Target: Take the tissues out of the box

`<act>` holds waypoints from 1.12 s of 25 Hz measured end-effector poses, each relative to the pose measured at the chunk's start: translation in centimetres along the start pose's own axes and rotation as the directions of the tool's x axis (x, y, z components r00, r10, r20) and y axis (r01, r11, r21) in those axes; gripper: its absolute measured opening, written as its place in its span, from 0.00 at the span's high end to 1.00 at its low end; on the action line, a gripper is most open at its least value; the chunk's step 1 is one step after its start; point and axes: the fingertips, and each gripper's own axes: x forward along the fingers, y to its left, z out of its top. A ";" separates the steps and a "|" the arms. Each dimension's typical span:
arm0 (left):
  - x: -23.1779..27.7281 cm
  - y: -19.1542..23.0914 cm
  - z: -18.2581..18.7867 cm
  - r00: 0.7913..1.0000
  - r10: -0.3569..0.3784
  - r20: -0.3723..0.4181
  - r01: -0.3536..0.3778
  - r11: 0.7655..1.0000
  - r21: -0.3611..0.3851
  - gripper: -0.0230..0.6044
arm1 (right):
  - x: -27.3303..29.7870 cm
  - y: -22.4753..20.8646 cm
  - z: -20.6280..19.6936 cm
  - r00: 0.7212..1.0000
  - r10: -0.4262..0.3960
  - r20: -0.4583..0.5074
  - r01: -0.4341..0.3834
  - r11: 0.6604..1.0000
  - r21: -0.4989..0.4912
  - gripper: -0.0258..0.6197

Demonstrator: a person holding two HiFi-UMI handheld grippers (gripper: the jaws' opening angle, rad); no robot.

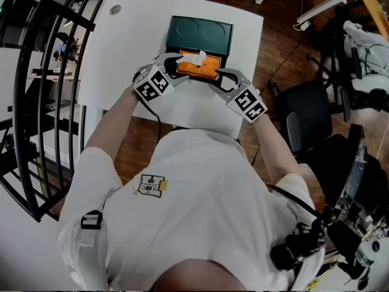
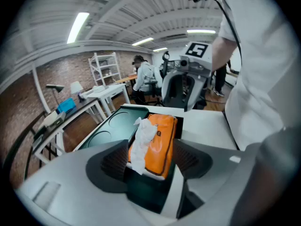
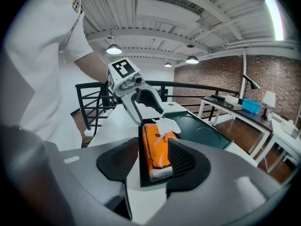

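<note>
Left gripper (image 1: 172, 67) is sitting at the 9 o'clock end of the pack (image 1: 197, 69), fingers open and straddling it, not clamping. Pack is lying in the box (image 1: 200, 32) on the worktop (image 1: 121, 53), with a tissue (image 1: 194, 57) poking up. Right gripper (image 1: 220, 78) is mirroring at 3 o'clock, fingers open too. Probably lining up a two-ended lift.

The white table (image 1: 121, 59) carries a dark green box (image 1: 200, 32) and perhaps a small disc (image 1: 114, 9).

Industrial loft lab or workshop, brick walls (image 3: 282, 74), ceiling strip lights (image 2: 77, 26), white benches (image 1: 121, 53), metal shelving (image 2: 107, 67), black railing (image 3: 91, 84), office chair (image 1: 307, 111).
</note>
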 end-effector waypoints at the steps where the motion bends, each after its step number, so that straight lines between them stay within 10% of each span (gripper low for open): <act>1: 0.5 0.4 0.2 0.999 -0.025 -0.029 0.027 0.998 0.056 0.46 | 0.4 -0.5 -0.1 1.000 0.003 -0.016 -0.004 1.000 -0.014 0.65; 9: 4.5 -0.6 -0.2 0.933 -0.255 -0.254 0.318 0.914 0.253 0.34 | 2.7 -3.3 -0.1 0.996 0.030 -0.078 -0.034 0.998 -0.047 0.50; 15: 6.6 -1.4 -1.4 0.901 -0.287 -0.325 0.382 0.881 0.280 0.35 | 2.8 -3.3 -0.9 0.995 0.043 -0.092 -0.046 0.999 -0.026 0.48; 28: 5.6 -0.3 0.0 0.933 -0.237 -0.270 0.315 0.901 0.298 0.48 | 3.9 -3.4 -0.7 0.989 0.077 -0.123 -0.085 0.995 -0.057 0.48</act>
